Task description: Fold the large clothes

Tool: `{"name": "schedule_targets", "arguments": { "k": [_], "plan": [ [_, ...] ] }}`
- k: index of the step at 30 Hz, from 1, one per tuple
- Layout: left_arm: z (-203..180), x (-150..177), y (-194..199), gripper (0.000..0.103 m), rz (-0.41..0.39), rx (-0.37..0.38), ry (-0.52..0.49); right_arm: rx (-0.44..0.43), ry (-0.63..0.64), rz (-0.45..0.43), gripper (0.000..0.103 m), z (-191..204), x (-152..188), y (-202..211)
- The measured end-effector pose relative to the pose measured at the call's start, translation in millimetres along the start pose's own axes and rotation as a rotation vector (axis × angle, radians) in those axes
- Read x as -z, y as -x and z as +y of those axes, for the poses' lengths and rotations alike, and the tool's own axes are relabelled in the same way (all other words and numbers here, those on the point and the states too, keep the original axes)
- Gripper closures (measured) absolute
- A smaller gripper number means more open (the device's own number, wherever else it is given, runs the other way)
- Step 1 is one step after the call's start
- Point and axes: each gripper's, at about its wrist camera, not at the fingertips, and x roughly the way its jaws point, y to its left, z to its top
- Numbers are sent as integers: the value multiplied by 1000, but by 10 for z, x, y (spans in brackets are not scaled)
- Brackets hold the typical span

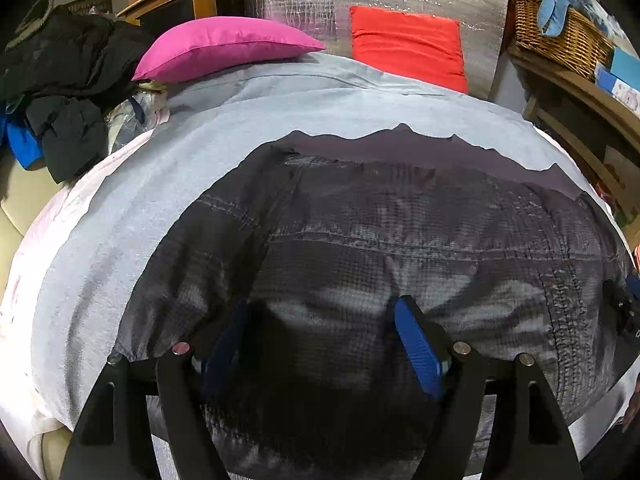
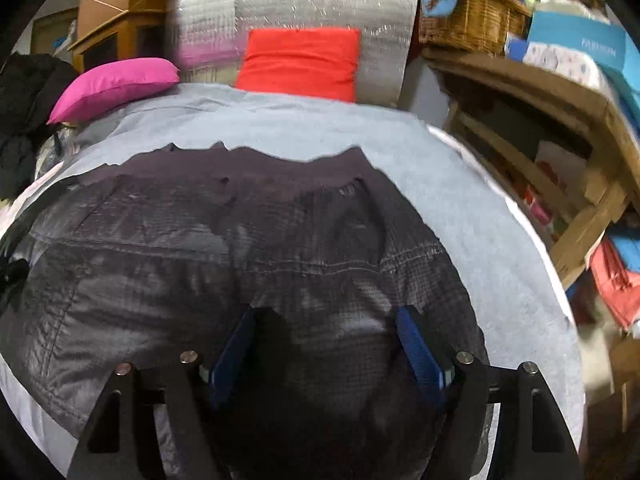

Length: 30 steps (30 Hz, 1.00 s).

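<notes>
You've got the dark quilted jacket (image 1: 400,240) spread flat on the bed's grey sheet (image 1: 120,220), filling the mid and lower part of both views, w/ its plain dark purple band (image 1: 360,148) lying at 12 o'clock, toward the pillows. Laid out like that, prob. so you can see the seams and pick a fold line. Your left claw (image 1: 324,344) sits low over the fabric at 6 o'clock, blue pads (image 1: 418,348) spread wide, nothing between them; whether the tips touch the cloth I can't tell. Right claw (image 2: 326,350) is the same: pads (image 2: 416,348) well apart, empty, hovering over the near part of the jacket. Both look lined up side by side along the near edge, so I'd judge you're about to pinch that edge w/ both and carry it toward 12 o'clock. Shell looks slick and puffy, so it may slide out of a shallow pinch; take a deep bite. Pink pillow (image 1: 224,48) at 10–11 o'clock and red cushion (image 1: 408,44) at 12–1 o'clock sit at the far end, well apart from the jacket, so they shouldn't snag the fold. Black clothes pile (image 1: 60,80) at 9–10 o'clock is off the sheet, out of yr way.
</notes>
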Motion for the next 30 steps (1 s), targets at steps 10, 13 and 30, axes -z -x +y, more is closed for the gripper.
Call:
{"name": "schedule_targets", "arguments": {
  "k": [10,13,30],
  "plan": [
    [26,23,-23,22,6,-5,0,-16,-36,1,23,-24,28,41],
    [56,-1,197,22,-32,4,40,-73,-44,-114,23,13,-19,462],
    [-246,176,483,20,-22,50,-21,-117,-34,-76,20,290,95,727]
  ]
}}
